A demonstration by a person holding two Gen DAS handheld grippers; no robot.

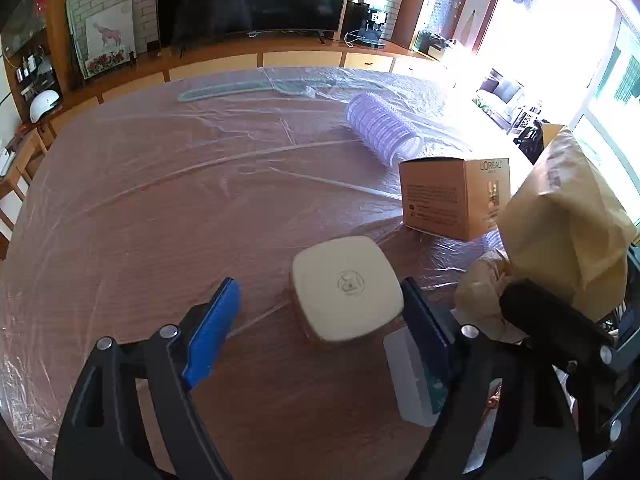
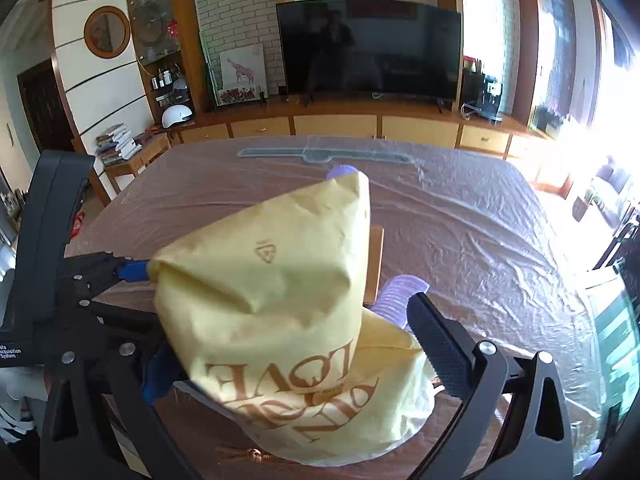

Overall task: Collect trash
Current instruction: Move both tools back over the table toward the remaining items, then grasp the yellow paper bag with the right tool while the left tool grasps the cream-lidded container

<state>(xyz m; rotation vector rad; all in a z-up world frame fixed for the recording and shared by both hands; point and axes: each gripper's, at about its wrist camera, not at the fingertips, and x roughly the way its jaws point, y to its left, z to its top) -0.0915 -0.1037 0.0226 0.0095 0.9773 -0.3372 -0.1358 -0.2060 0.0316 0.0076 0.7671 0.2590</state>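
A cream square-lidded jar (image 1: 346, 288) stands on the plastic-covered table (image 1: 160, 200), just ahead of and between the fingers of my open left gripper (image 1: 320, 320). A tan L'Oreal box (image 1: 456, 196) stands behind it to the right. A yellow paper bag (image 2: 280, 308) printed with brown letters fills the right wrist view; it also shows in the left wrist view (image 1: 568, 216). My right gripper (image 2: 288, 344) has its jaws on either side of the bag's lower part, apparently clamping it. A crumpled beige paper (image 1: 480, 300) lies by the bag.
A lilac hair roller (image 1: 382, 128) lies beyond the box; another (image 2: 400, 292) lies behind the bag. A long pale comb (image 1: 256, 88) lies at the table's far edge. A clear plastic piece (image 1: 408, 376) lies by my left gripper's right finger. A TV (image 2: 368, 48) stands on a cabinet behind.
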